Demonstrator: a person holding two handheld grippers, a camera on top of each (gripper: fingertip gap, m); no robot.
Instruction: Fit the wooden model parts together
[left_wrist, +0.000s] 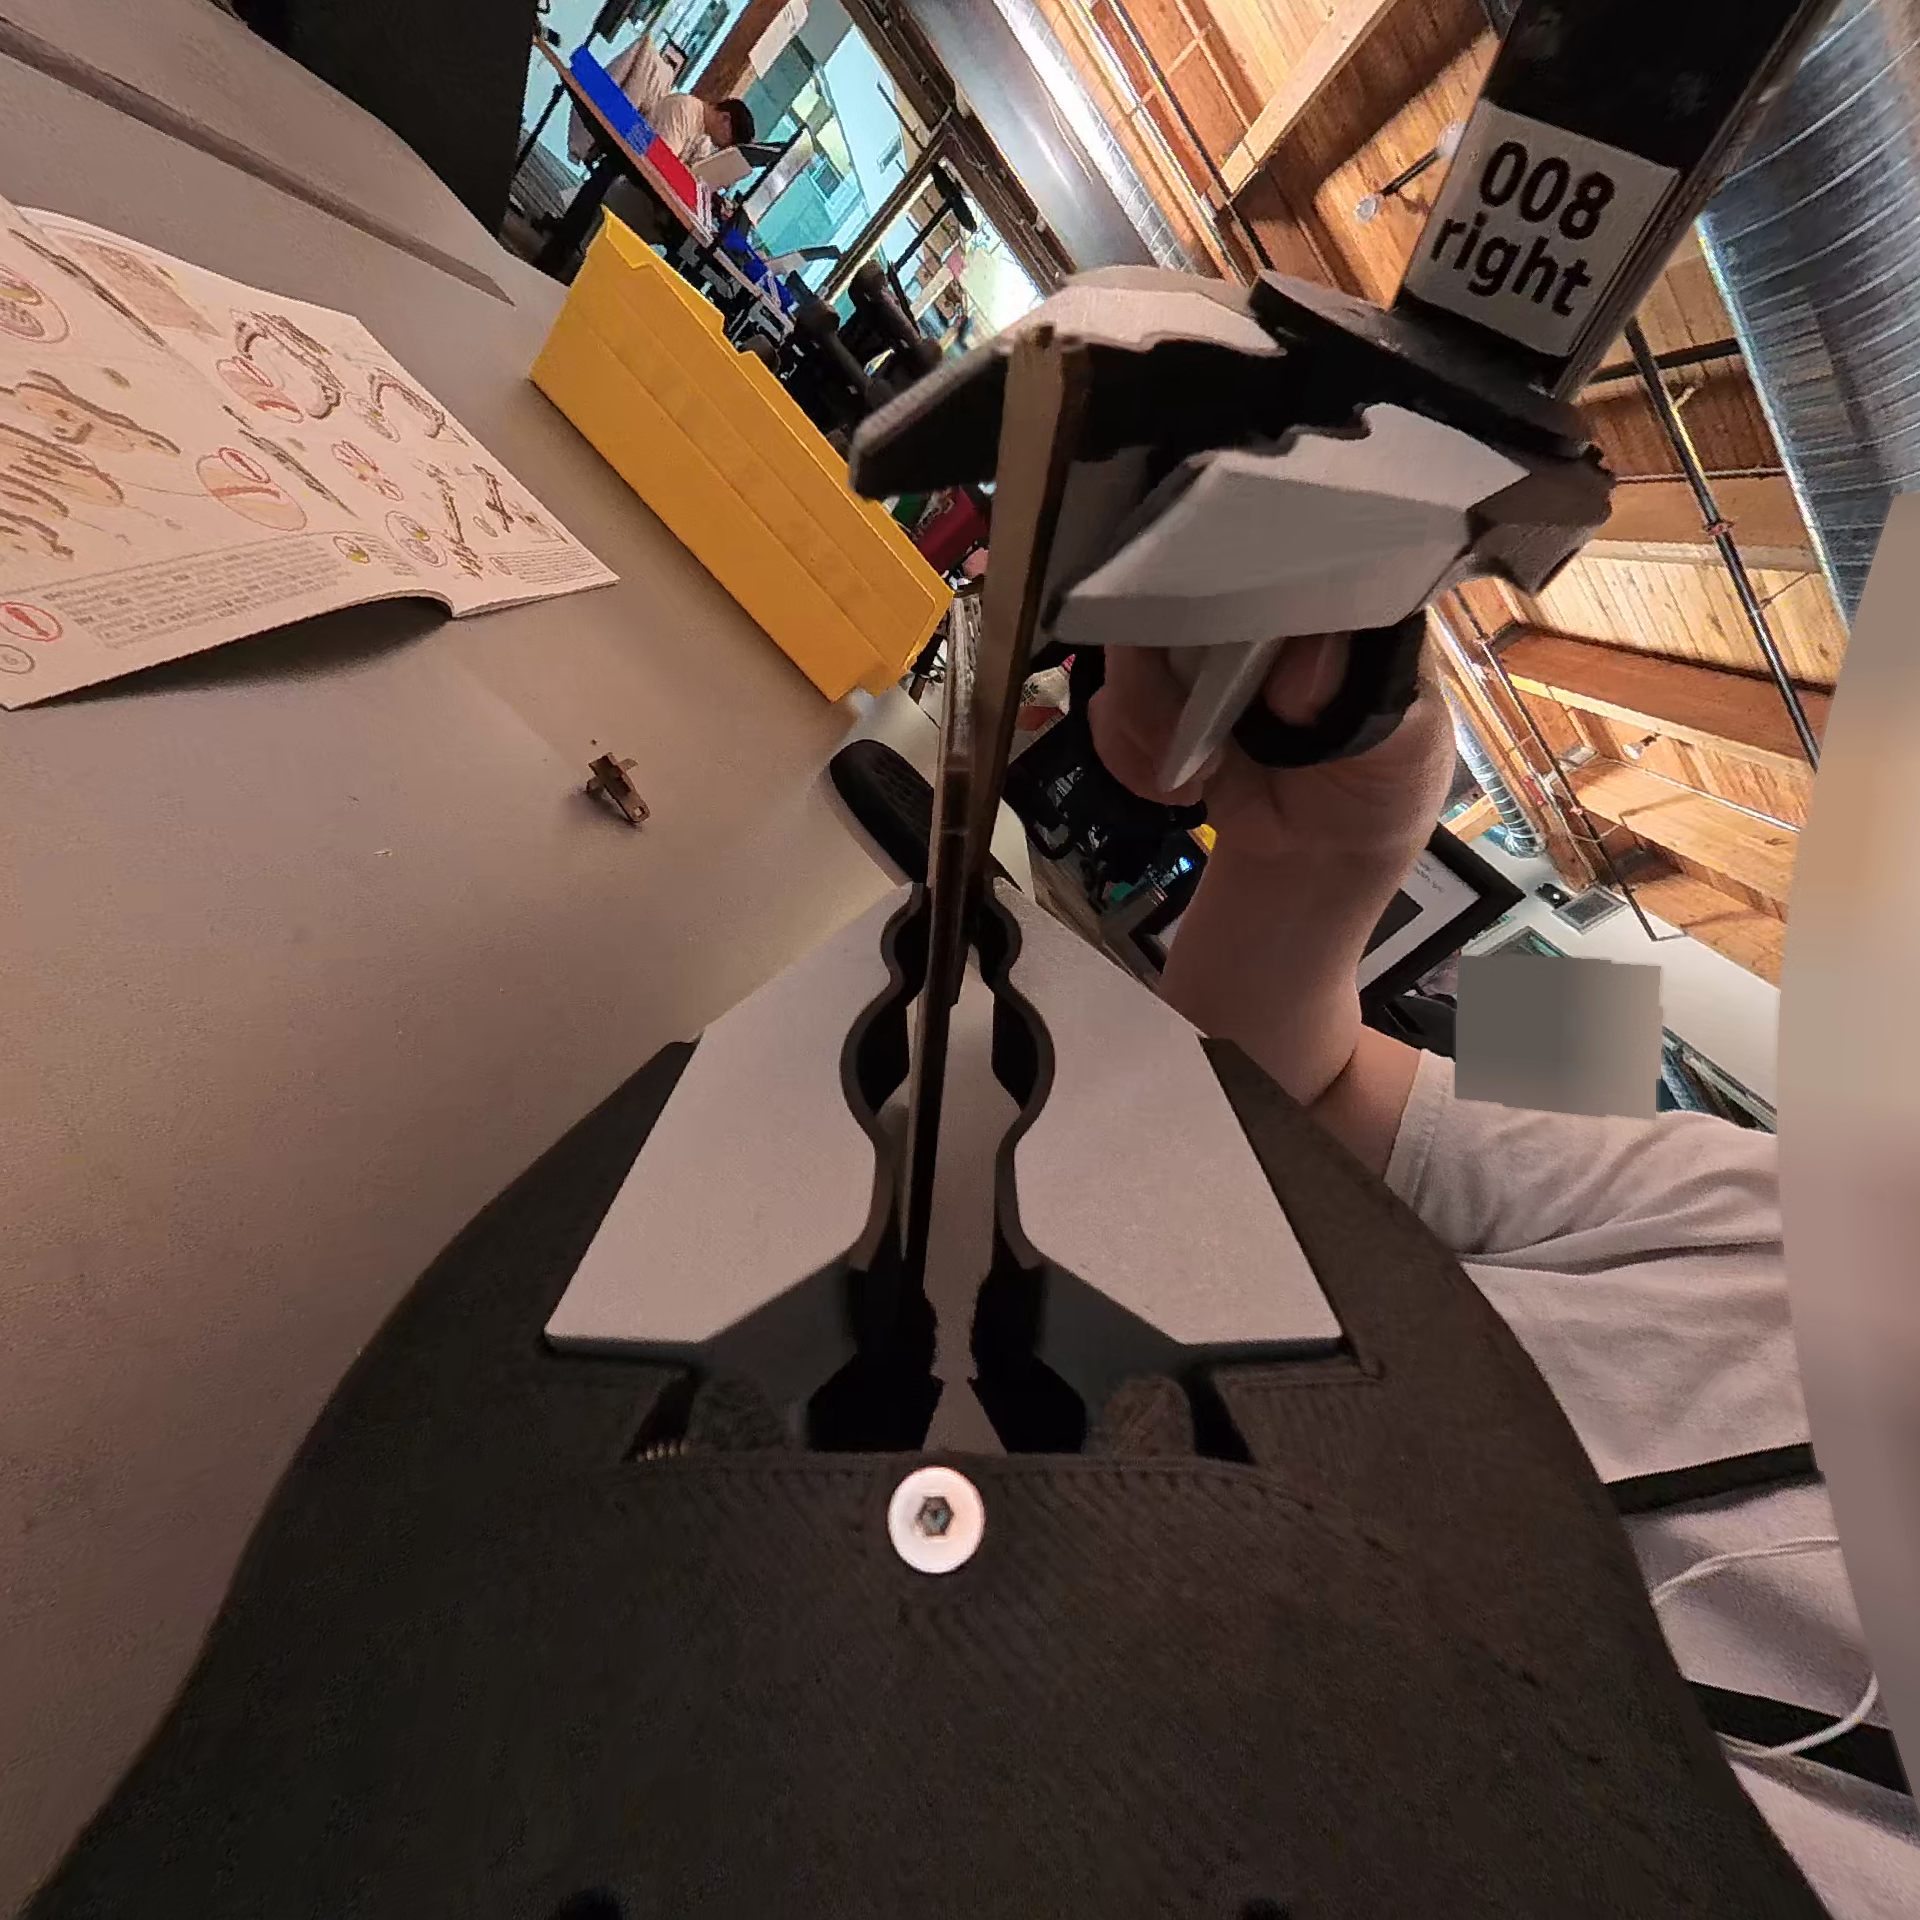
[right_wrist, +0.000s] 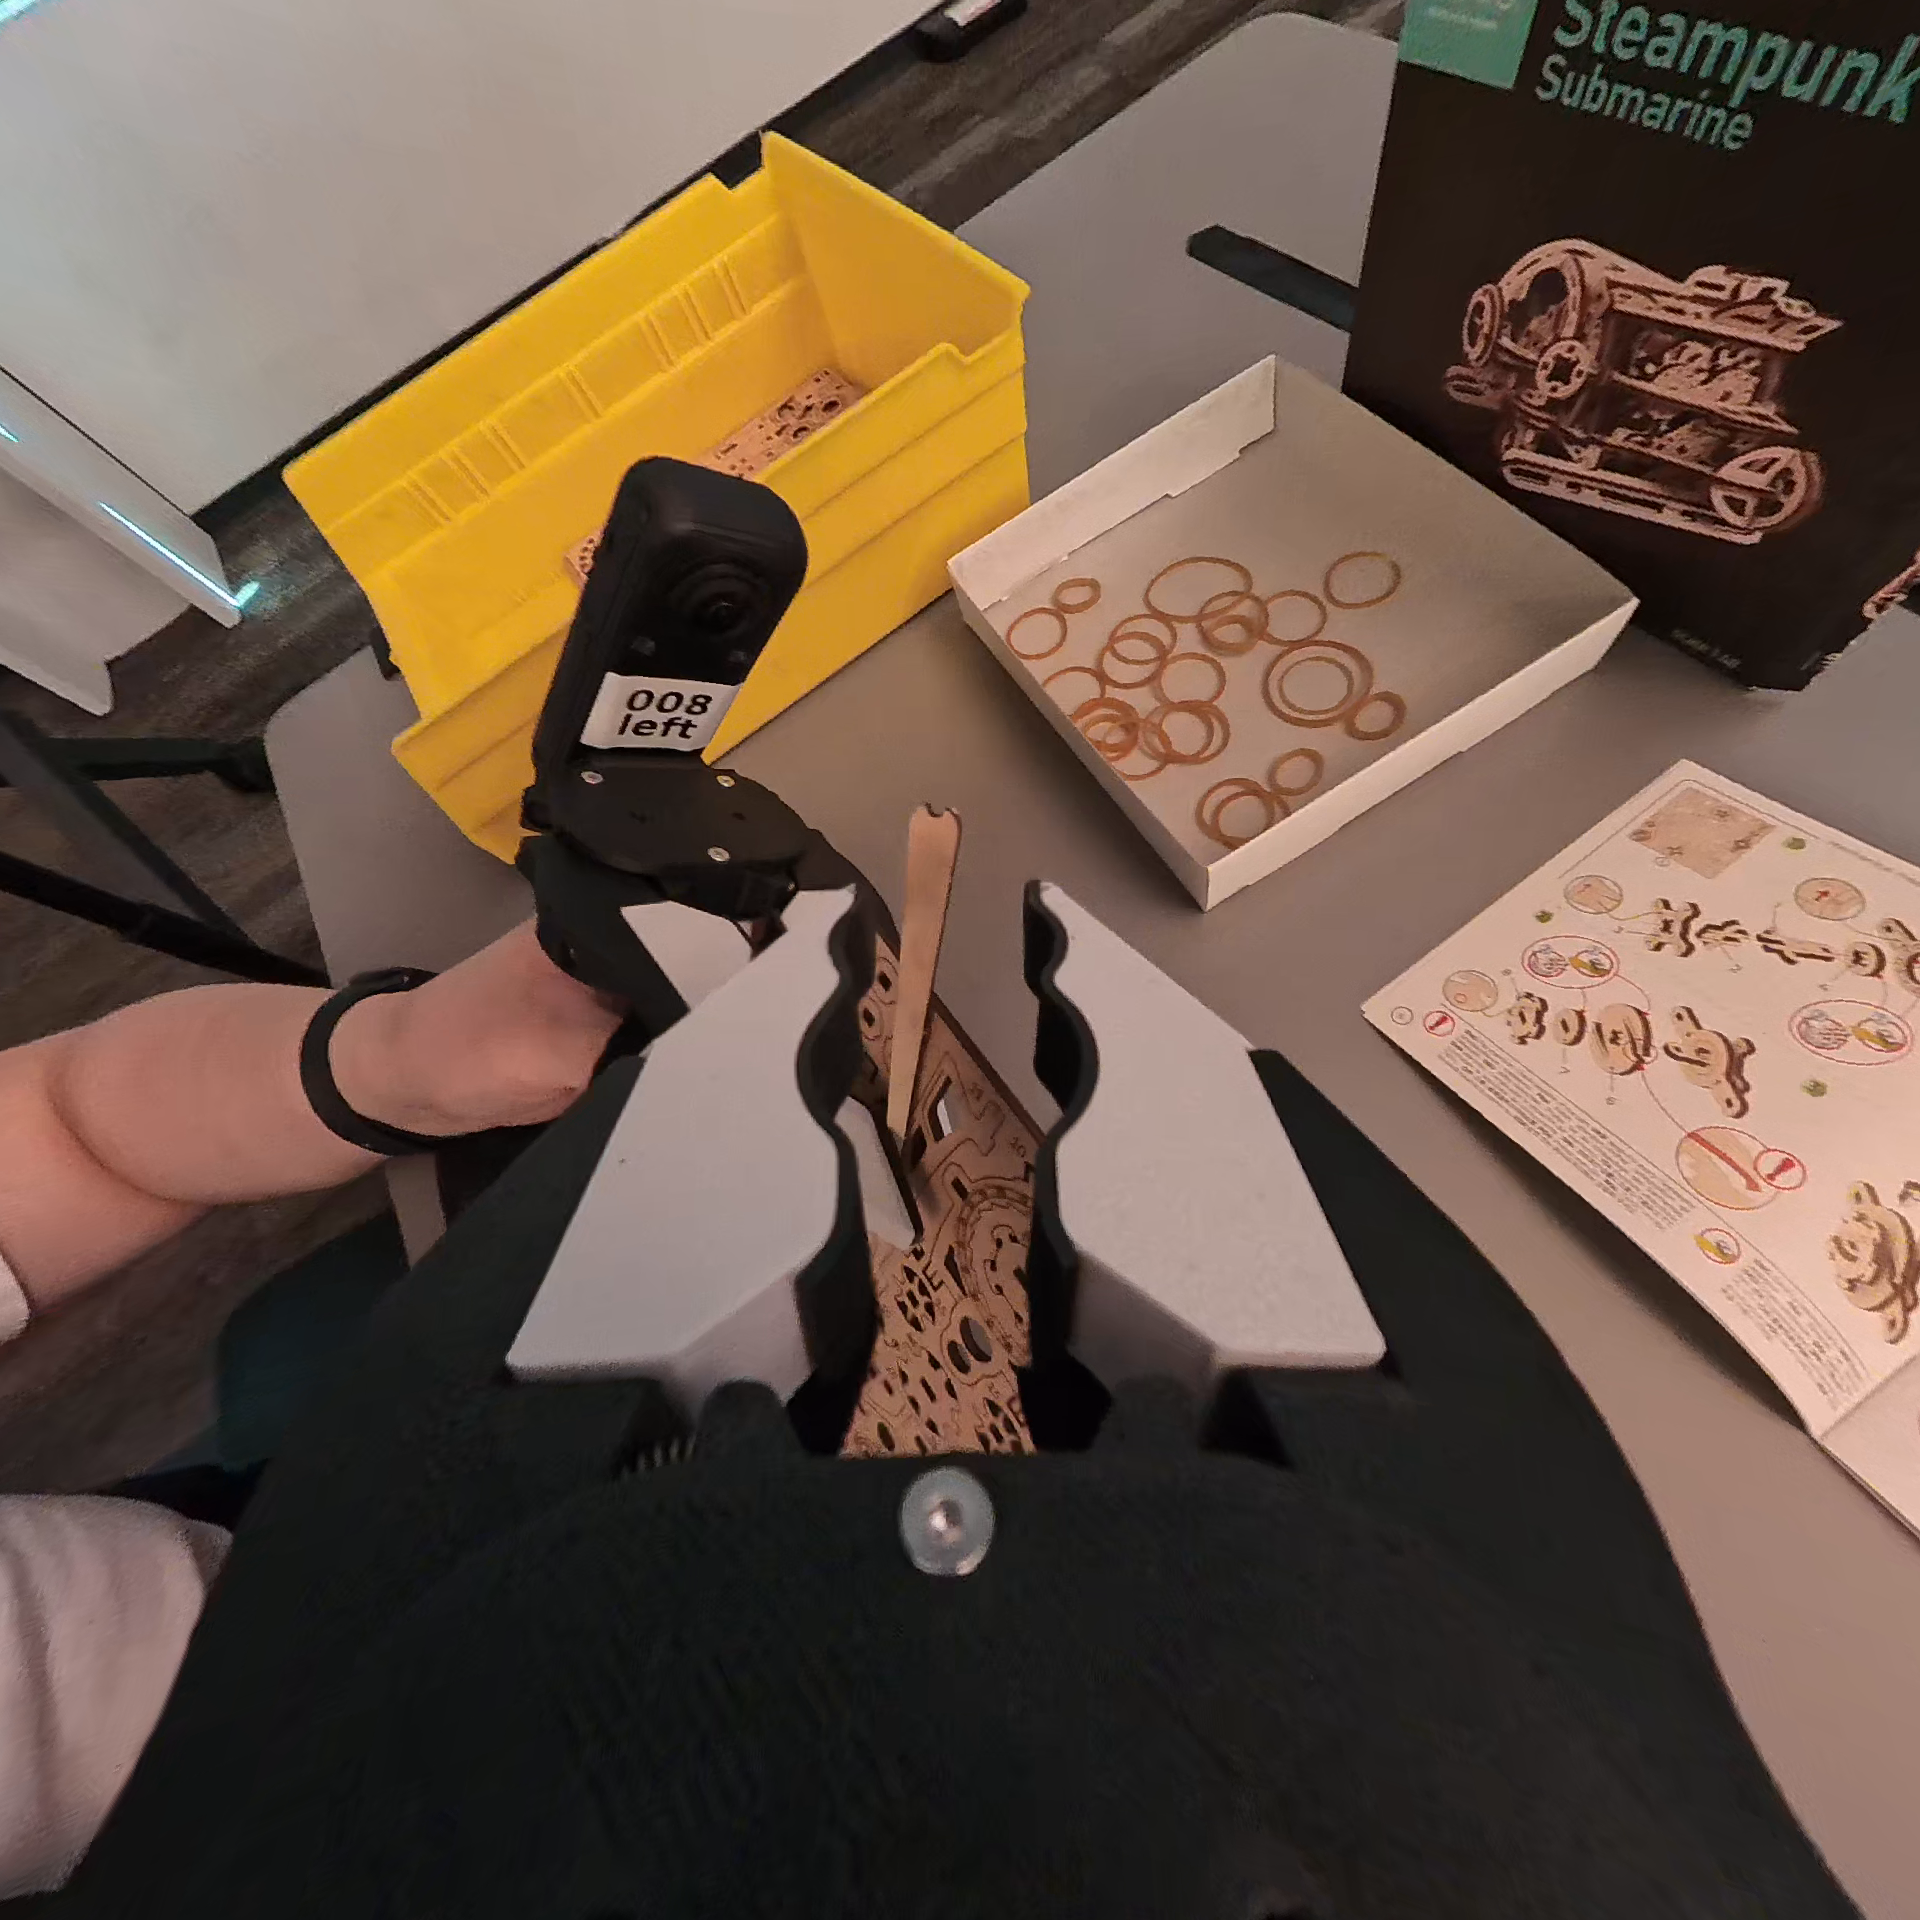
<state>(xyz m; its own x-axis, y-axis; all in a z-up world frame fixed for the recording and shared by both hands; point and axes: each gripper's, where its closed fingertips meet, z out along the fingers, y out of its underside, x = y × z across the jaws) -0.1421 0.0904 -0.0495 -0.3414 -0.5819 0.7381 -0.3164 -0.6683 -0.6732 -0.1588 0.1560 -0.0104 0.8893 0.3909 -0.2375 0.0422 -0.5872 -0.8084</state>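
My left gripper (left_wrist: 948, 914) is shut on a thin laser-cut wooden sheet (left_wrist: 930, 1091), seen edge-on and held above the table. In the right wrist view the sheet (right_wrist: 966, 1247) shows face-on below my right gripper (right_wrist: 940, 899). A narrow wooden stick (right_wrist: 920, 966) stands up from the sheet between the right gripper's fingers, and there is a gap on each side of it. The right gripper is open. In the left wrist view the stick (left_wrist: 1023, 540) runs up between the right gripper's fingers (left_wrist: 1247, 540). The left gripper's black body (right_wrist: 665, 810) sits to the left, its fingertips hidden.
A small loose wooden piece (left_wrist: 618, 790) lies on the grey table. A yellow bin (right_wrist: 665, 416) with wooden sheets stands behind. A white tray (right_wrist: 1351, 821) holds several rubber bands. A black kit box (right_wrist: 1621, 343) and an open instruction booklet (right_wrist: 1662, 1039) are at the right. Across from one pair of fingers to the other is roughly 7 cm. About 15 cm separates my left fingertips from the small loose wooden piece (left_wrist: 618, 790).
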